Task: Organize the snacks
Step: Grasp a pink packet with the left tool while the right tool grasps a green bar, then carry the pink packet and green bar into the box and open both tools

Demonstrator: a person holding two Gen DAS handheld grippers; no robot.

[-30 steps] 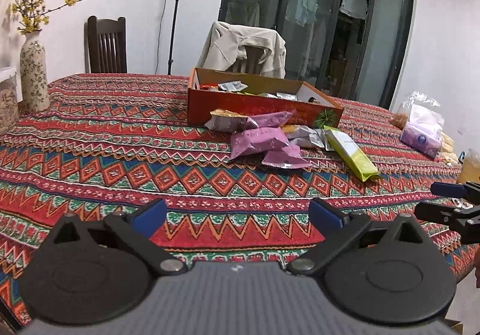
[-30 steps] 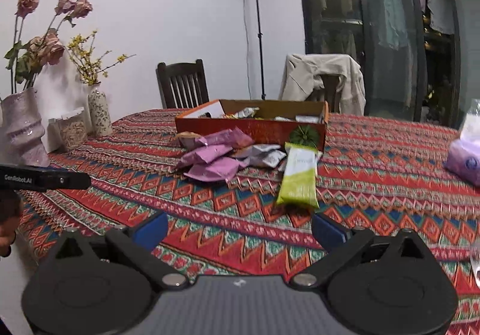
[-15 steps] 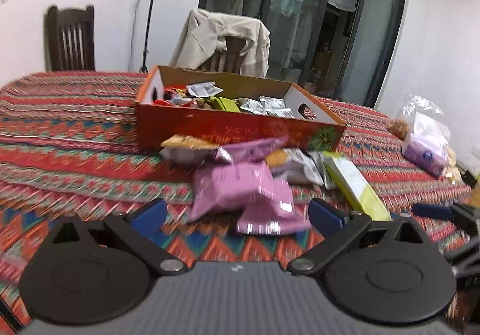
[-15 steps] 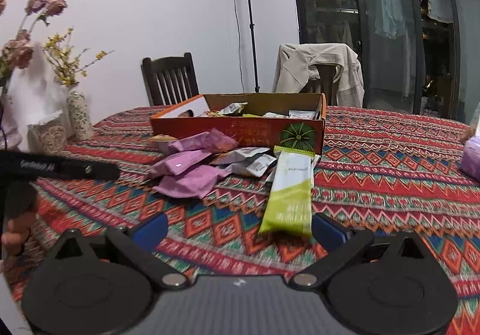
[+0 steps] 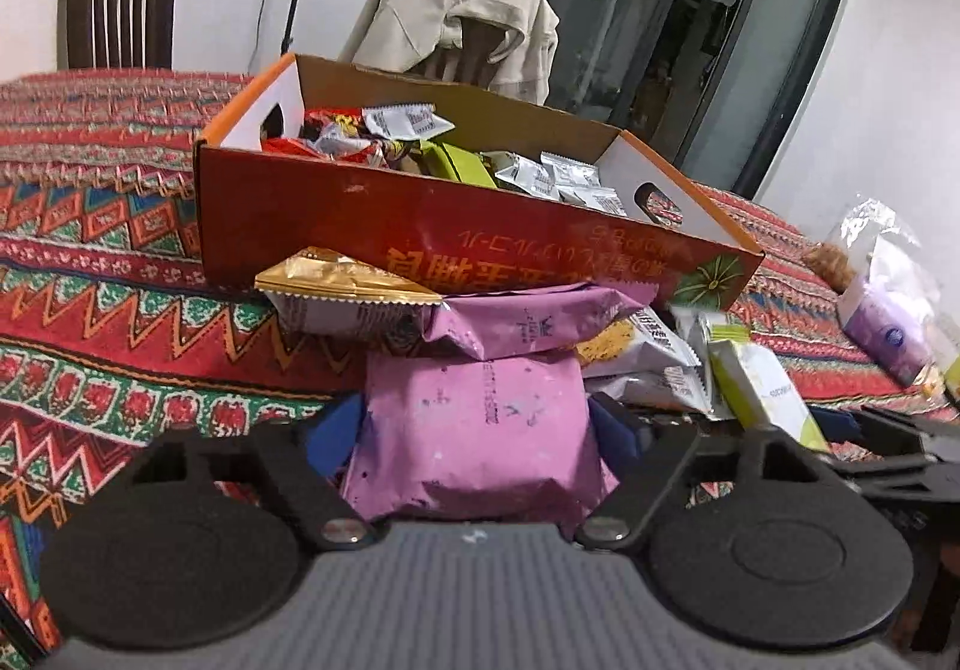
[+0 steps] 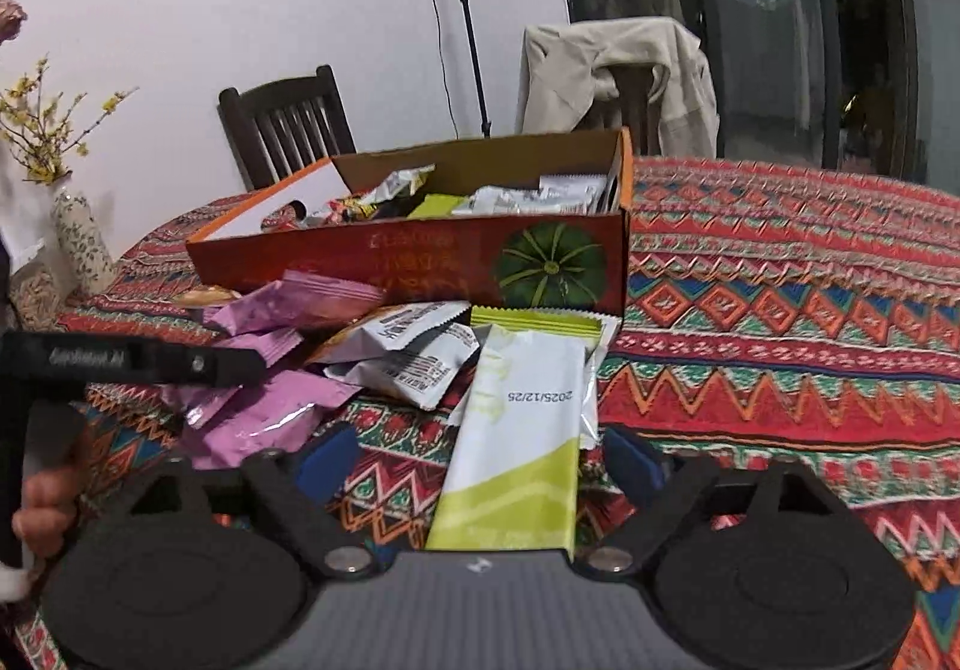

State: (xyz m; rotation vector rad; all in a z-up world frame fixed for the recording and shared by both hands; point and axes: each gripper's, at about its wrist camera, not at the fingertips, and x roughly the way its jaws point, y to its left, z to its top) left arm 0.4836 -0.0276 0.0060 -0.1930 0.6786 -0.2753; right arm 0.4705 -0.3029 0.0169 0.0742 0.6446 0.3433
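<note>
An orange-red cardboard box (image 5: 360, 214) (image 6: 420, 256) with several snack packets inside stands on the patterned tablecloth. A pile of loose packets lies in front of it. My left gripper (image 5: 477, 430) is closing on a pink packet (image 5: 480, 418) lying flat. Its blue pads (image 5: 333, 436) touch the packet's two side edges. My right gripper (image 6: 480, 454) is closing around a white and green packet (image 6: 522, 430) (image 5: 762, 394). Tablecloth still shows between that packet and the left pad (image 6: 327, 457). More pink packets (image 6: 288, 304), silver ones (image 6: 414, 364) and a gold-topped one (image 5: 342, 280) lie beside these.
A chair draped with a beige jacket (image 5: 456, 15) stands behind the box, and a dark wooden chair (image 6: 282, 123) further left. A flower vase (image 6: 81, 232) is at the table's left. Clear bags with a purple pack (image 5: 882, 322) lie at the right. A person's hand (image 6: 42, 496) holds the left gripper.
Both grippers moved forward and lower to the pile in front of the box. Their jaws narrowed from wide open. The pink packet now sits between the left pads, the green one between the right.
</note>
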